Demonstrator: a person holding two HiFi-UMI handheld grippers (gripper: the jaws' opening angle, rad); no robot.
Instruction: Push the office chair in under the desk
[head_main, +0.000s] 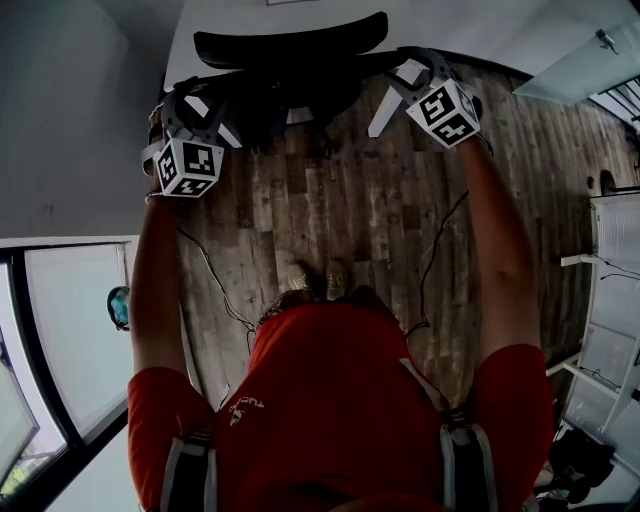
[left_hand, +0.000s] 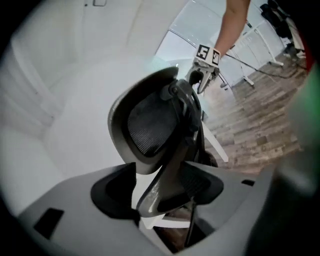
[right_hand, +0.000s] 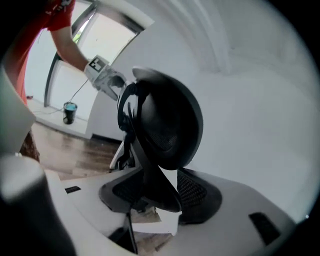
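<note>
The black mesh-backed office chair (head_main: 290, 48) stands at the top of the head view, its back up against the white desk (head_main: 450, 25). My left gripper (head_main: 195, 95) is at the left edge of the backrest and my right gripper (head_main: 415, 65) at the right edge. In the left gripper view the chair's (left_hand: 150, 125) grey frame edge runs between the jaws of the left gripper (left_hand: 160, 192), which stand wide and open. In the right gripper view the dark rim of the backrest (right_hand: 170, 125) likewise passes between the spread jaws of the right gripper (right_hand: 160, 192). The seat is hidden.
The wood plank floor (head_main: 350, 220) lies between me and the chair. White legs of the chair base (head_main: 385, 110) stick out below the backrest. A glass partition (head_main: 60, 330) is at left, with a teal object (head_main: 119, 305) by it. White shelving (head_main: 610, 300) is at right.
</note>
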